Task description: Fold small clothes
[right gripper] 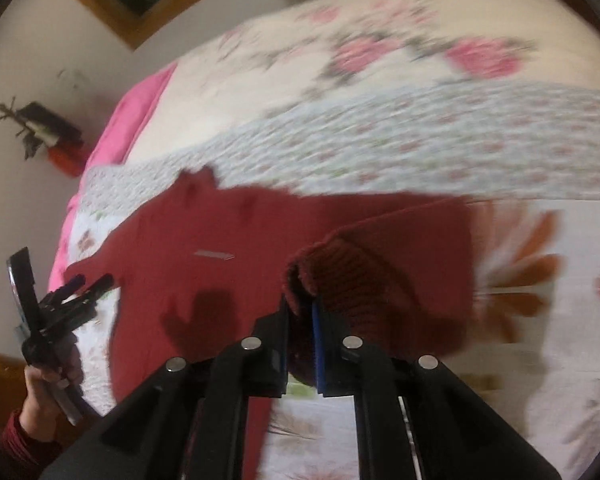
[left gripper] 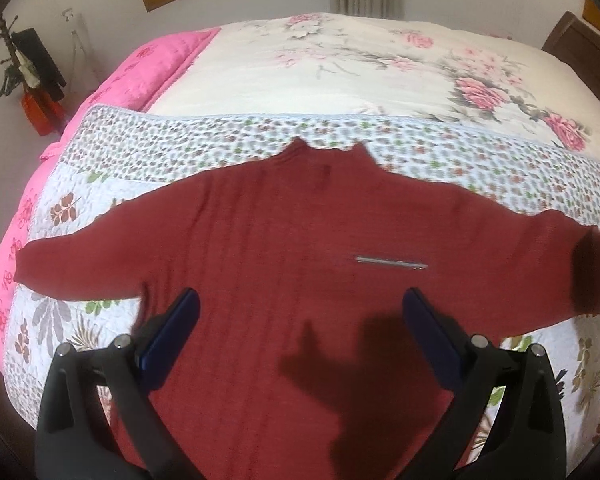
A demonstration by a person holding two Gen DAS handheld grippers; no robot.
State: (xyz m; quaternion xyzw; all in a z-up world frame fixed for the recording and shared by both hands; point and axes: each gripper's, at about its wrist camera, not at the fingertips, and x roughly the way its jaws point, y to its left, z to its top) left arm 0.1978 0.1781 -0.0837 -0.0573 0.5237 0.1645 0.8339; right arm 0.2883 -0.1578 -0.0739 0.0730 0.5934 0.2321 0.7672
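The left gripper (left gripper: pixel 300 308) hovers over the lower body of the dark red sweater (left gripper: pixel 284 240), its two blue-padded fingers (left gripper: pixel 172 328) spread wide apart with nothing between them, casting a shadow on the knit below. In the right wrist view the same tool shows at the far left, gripped in a person's hand (right gripper: pixel 48 388) with a dark red sleeve cuff at the wrist, tilted up and away from the bed edge.

Over to the right gripper (right gripper: pixel 300 312): its fingers are drawn close together and clamped on the ribbed cuff (right gripper: pixel 340 276) of the sweater's sleeve, the knit bunched up between the pads and the sleeve lifted and curling back over the body of the garment.

The sweater lies spread flat on a floral quilt (left gripper: pixel 420 148), neck pointing toward the far side of the bed, one sleeve stretched out to the left edge. A small pale strip (left gripper: pixel 392 263) sits on the chest. Beyond the quilt lies a cream bedspread with pink roses (left gripper: pixel 340 72), and a bright pink blanket (left gripper: pixel 156 68) runs along the left side. By the wall stands a coat rack (left gripper: pixel 24 68) with dark items hanging. The right wrist view is motion-blurred, so finer detail there is lost.
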